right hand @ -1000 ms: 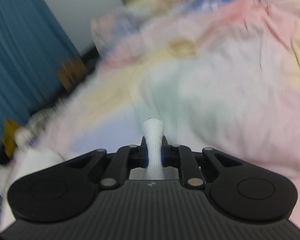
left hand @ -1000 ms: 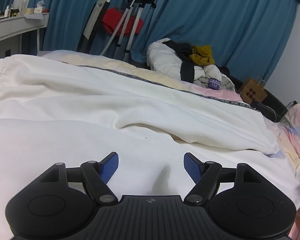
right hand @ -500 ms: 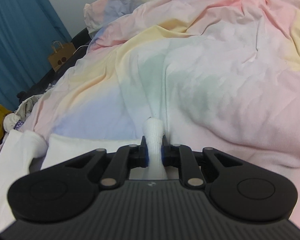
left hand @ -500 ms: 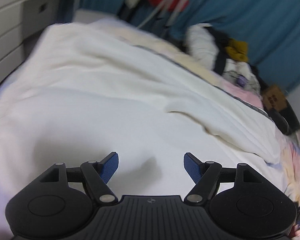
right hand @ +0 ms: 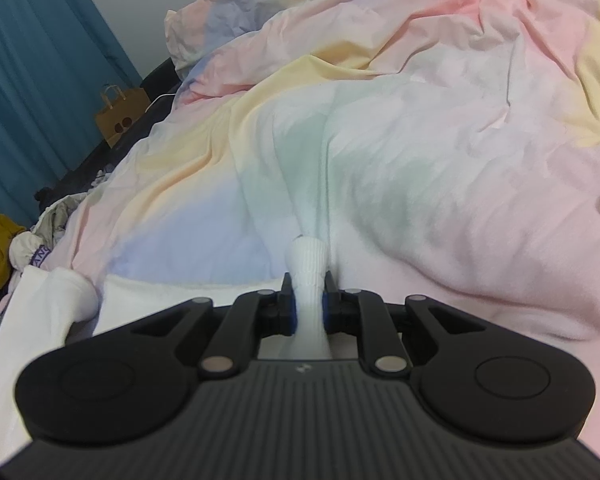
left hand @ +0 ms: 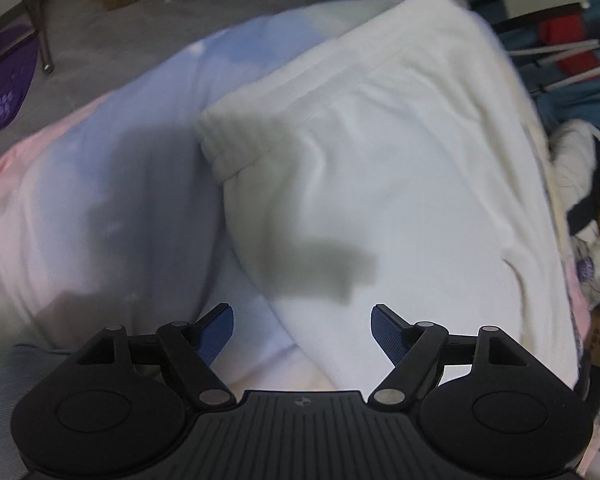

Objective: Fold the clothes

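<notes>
Pastel bedding (right hand: 440, 152) now carries white sweatpants (left hand: 380, 184) whose ribbed waistband (newly in view) sits beneath the wide-open left gripper (left hand: 302, 326), while the right gripper (right hand: 309, 300) stays clamped on a cuff.

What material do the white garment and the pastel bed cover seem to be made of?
White garment: likely thick cotton knit, matte; its ribbed band and soft rounded folds suggest this. Bed cover: apparently thin woven cotton, matte, showing many fine sharp creases.
</notes>
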Motion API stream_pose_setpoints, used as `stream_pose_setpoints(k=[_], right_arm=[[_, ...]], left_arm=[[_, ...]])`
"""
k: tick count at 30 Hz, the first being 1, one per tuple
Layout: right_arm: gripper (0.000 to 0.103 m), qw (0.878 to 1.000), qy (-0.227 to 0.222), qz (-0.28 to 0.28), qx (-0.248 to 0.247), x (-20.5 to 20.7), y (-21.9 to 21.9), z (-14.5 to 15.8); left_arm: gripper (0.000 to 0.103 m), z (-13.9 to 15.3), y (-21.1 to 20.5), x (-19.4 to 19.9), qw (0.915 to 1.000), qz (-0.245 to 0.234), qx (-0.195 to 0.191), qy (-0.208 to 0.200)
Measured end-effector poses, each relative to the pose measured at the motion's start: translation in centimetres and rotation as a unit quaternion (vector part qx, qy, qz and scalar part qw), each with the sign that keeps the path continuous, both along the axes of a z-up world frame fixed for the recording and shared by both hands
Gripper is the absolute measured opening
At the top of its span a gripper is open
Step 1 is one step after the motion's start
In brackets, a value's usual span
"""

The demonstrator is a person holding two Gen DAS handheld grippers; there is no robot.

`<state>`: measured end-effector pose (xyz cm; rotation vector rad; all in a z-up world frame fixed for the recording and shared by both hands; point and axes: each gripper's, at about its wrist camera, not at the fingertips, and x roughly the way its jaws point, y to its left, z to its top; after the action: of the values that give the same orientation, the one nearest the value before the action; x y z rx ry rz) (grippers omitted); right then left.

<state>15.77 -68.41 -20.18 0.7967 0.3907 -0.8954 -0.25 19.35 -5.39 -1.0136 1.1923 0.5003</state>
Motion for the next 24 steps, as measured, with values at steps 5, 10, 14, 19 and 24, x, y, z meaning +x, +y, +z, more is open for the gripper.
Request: stream_pose_setpoints(k=[5,10,14,19,24], right_arm=[[0.015,1.000,-0.001,-0.002,-0.005,-0.1,0.2,0.2],[0.014,1.000,-0.010,-0.004,-0.025,-0.1,0.9,1.3],[0.014,0.999,-0.020,-0.002,-0.032,-0.4,1.1,2.1],[0.014,0.998,-0.054,-0.016,-0.027,-1.6,1.5,3.1],[0.014,0.997,-0.069,-0.009,-0.042,-1.9,2.4,4.7]], left_arm=[[0.075,-2.6,1.2,0.5,0.9984,0.056,0.001,-0.004],[0.052,-2.0,2.2,0.1,0.9956,0.085,0.005,-0.039],[0.035,-1.3,2.9,-0.5,0.9922,0.097,-0.005,-0.077],[0.008,-0.6,2.7,-0.7,0.9868,0.104,0.007,-0.124],[0.002,0.9,2.3,-2.0,0.9705,0.115,0.009,-0.212]])
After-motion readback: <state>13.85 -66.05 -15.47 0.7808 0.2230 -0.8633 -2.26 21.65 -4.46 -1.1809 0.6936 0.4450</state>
